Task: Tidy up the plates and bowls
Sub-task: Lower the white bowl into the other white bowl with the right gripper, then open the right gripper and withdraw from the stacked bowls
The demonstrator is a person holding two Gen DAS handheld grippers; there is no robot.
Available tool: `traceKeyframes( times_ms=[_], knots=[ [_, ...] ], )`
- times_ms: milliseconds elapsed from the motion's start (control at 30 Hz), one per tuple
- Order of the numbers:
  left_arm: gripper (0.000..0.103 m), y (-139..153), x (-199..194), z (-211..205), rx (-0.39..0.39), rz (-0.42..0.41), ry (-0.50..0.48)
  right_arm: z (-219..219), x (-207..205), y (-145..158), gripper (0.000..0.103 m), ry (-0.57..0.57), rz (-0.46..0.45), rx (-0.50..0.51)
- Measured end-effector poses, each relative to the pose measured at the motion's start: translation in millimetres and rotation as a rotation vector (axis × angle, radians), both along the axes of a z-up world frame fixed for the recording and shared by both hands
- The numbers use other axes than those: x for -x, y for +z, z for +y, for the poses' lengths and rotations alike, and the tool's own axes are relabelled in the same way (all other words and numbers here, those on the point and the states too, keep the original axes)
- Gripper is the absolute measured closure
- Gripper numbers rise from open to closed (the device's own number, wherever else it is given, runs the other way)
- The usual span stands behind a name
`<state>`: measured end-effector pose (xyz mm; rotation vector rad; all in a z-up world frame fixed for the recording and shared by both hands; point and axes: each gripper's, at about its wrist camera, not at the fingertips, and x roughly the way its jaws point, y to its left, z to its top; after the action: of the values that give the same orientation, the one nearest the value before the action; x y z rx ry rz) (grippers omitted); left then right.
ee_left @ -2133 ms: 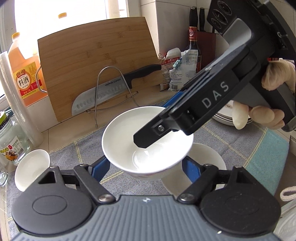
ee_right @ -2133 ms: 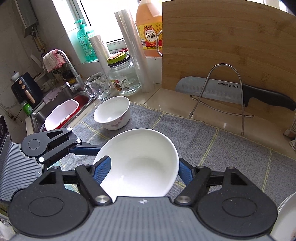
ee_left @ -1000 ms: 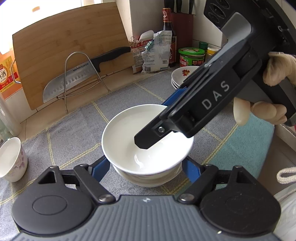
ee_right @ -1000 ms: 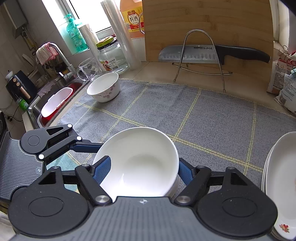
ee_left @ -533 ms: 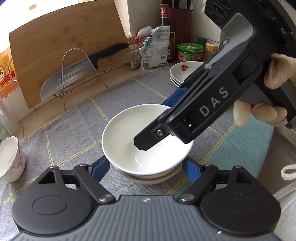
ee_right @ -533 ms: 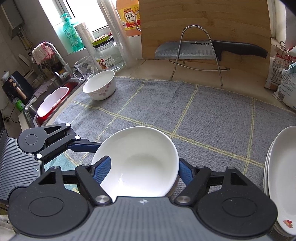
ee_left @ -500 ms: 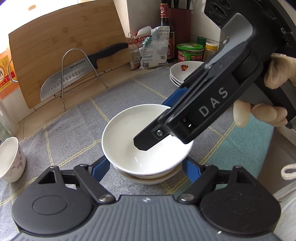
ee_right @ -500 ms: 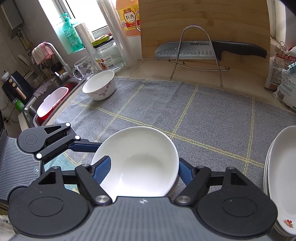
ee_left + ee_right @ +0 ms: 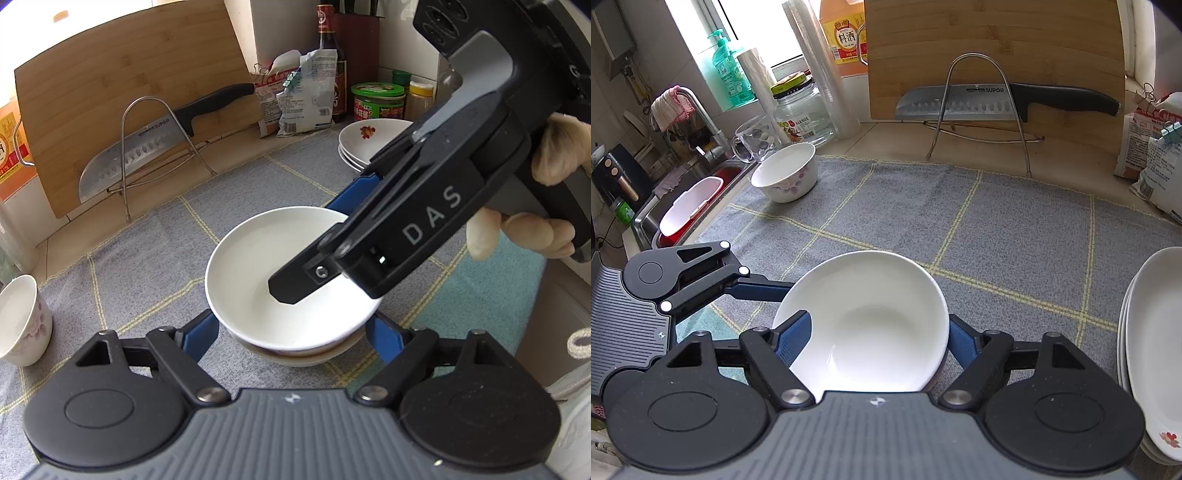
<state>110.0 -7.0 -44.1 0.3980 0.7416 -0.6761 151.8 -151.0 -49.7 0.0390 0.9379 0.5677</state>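
Note:
A plain white bowl point(image 9: 258, 266) sits nested on a second white bowl point(image 9: 306, 356) on the grey mat. My left gripper point(image 9: 291, 328) is closed on the top bowl's sides, and my right gripper point(image 9: 871, 339) grips the same bowl point(image 9: 871, 314) from the other side. The right gripper's body reaches over the bowl in the left wrist view. A floral bowl point(image 9: 785, 171) stands at the mat's far left corner. A stack of white plates point(image 9: 1152, 350) lies at the right, also in the left wrist view point(image 9: 369, 142).
A bamboo cutting board point(image 9: 993, 51) and a cleaver on a wire rack point(image 9: 982, 101) stand at the back. Jars, a glass mug point(image 9: 753, 138) and a sink point(image 9: 687, 199) are at the left. Bags and bottles point(image 9: 310, 96) stand behind the plates.
Both grippers carried the white bowl to the right across the mat and lowered it onto the second bowl. The plate stack came closer into view.

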Motion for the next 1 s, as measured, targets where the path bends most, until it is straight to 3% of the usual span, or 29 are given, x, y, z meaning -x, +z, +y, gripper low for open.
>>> traceKeyframes(
  times_ms=[100,300,667,1000],
  knots=[
    [0.007,0.6,1.6,1.0,-0.01,-0.025,0.009,0.1,-0.6,-0.5,0.016,0.001,0.003,-0.007],
    [0.006,4.0,1.8,6.3,-0.001,-0.016,0.019,4.4,0.4,1.9,0.0,0.009,-0.022,0.008],
    [0.006,22.6,9.7,34.6,0.083,0.023,0.089,4.3,1.1,12.5,0.0,0.016,-0.054,0.027],
    [0.006,36.3,2.4,89.3,0.115,-0.053,0.306,24.8,-11.4,28.8,0.0,0.074,-0.105,0.069]
  ],
)
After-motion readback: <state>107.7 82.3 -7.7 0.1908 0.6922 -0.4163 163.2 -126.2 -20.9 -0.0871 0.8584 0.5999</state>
